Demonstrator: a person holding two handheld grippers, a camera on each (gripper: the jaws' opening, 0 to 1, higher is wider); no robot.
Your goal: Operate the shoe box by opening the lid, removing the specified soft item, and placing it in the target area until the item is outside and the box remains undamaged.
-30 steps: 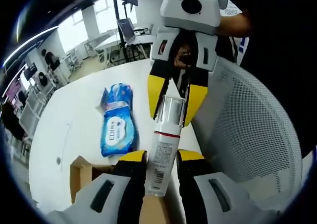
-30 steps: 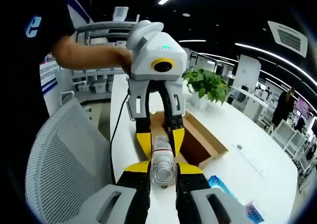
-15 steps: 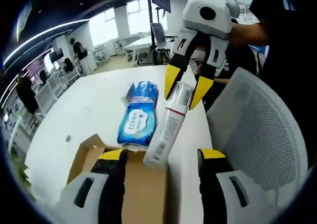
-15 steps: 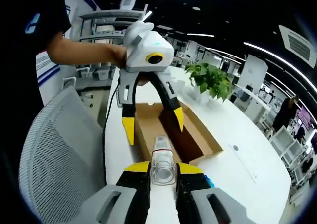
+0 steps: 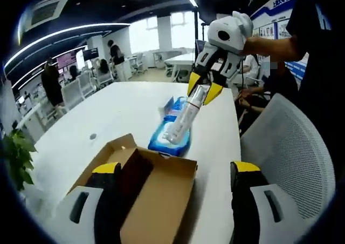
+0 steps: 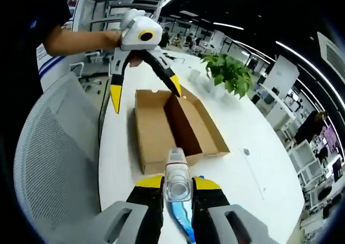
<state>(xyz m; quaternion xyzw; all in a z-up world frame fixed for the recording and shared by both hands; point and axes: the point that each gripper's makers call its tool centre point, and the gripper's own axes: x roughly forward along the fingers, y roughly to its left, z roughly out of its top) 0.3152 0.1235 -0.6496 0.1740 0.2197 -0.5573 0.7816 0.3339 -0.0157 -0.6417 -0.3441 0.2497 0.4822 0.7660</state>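
My left gripper [image 6: 143, 87]: white moulded housing, round yellow-ringed black disc on its face, black linkage arms, long black fingers [image 6: 115, 97] ending in yellow tips. In its own view the jaws are black with yellow pads and light grey bases with dark oblong slots. My right gripper [image 5: 205, 90]: same white shell, black links, yellow tips. Its own jaws: yellow pads, black inner faces, grey bases with slots. The person [image 5: 318, 55] wears a dark short-sleeved top.

The two views face each other across the worktop [image 5: 124, 101]; both share the open shoe box [image 6: 172, 126] (close in the left gripper view).
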